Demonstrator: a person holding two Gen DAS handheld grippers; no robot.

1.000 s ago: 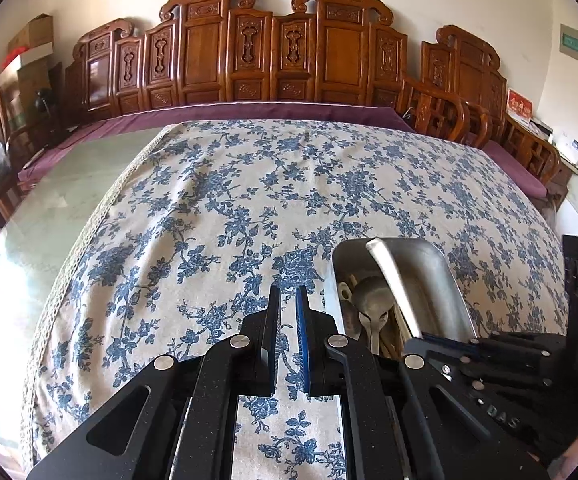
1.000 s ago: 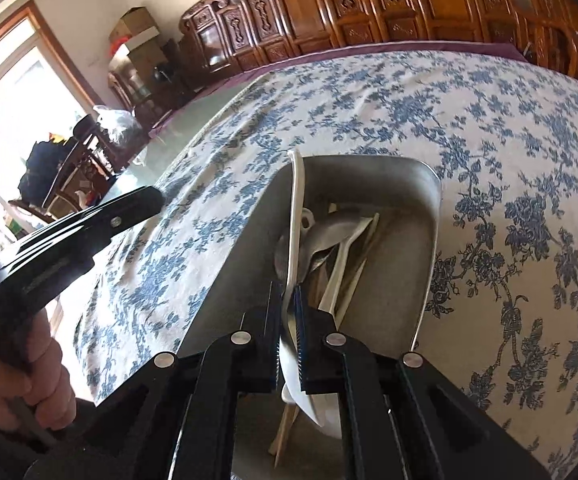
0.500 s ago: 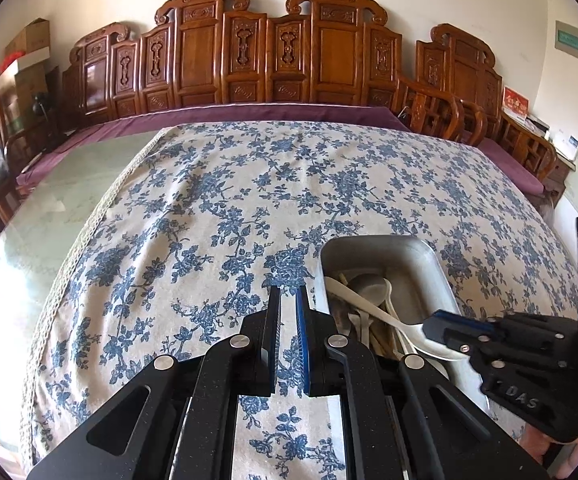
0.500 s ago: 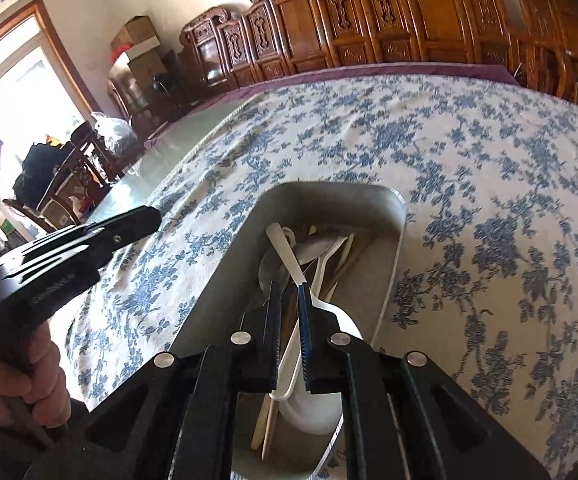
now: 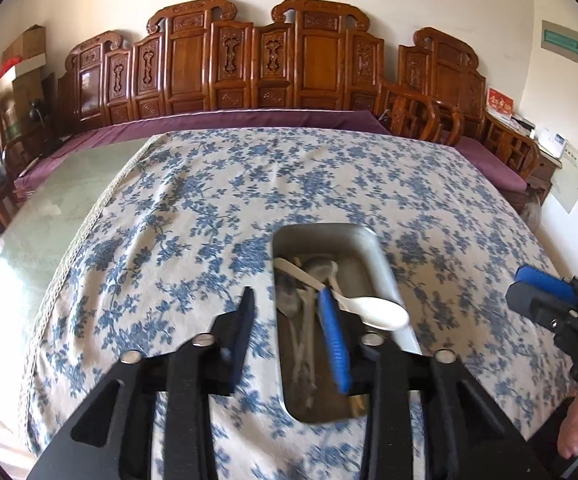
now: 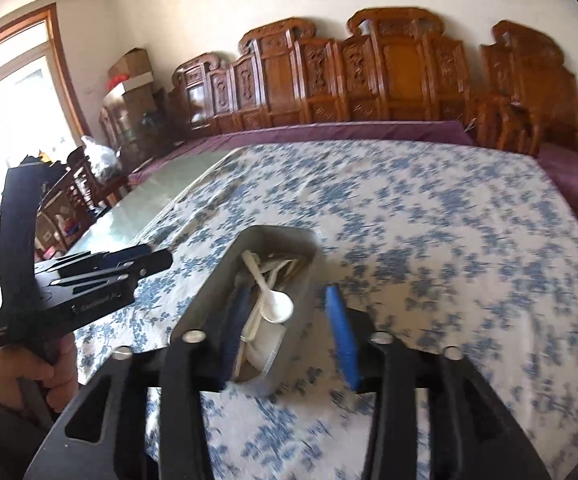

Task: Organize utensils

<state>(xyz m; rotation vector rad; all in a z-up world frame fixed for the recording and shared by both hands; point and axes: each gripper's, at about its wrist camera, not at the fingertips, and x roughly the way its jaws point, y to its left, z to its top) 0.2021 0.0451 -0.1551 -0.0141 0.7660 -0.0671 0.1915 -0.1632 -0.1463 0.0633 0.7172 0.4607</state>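
1. Tablecloth (image 5: 209, 208) showing white ground with blue floral print
2. Tray (image 5: 383, 276) looking dull silver-grey
3. Spoon (image 5: 381, 314) in tray showing white
4. Left gripper (image 5: 289, 312) and right gripper (image 6: 289, 320) both showing black bodies, blue pads
5. Carved benches (image 5: 249, 64) glowing reddish brown, cushions (image 5: 249, 122) showing purple

Metal tray (image 5: 385, 276): dull grey, brushed, matt sheen. White spoon (image 5: 377, 313) in it: smooth, glossy, plastic or ceramic, cannot tell which. Other utensils (image 5: 321, 270) beneath: grey metal, faintly shiny. Tablecloth (image 5: 209, 216): woven cloth, matt, blue floral print, lace-like edging. Bare tabletop (image 5: 61, 208) beside it: glossy, reflective, glass-like. Left gripper (image 5: 289, 320) and right gripper (image 6: 285, 324): matt black speckled bodies, bright metal fasteners, ribbed blue pads. Chair backs (image 5: 257, 60): carved, polished wood.
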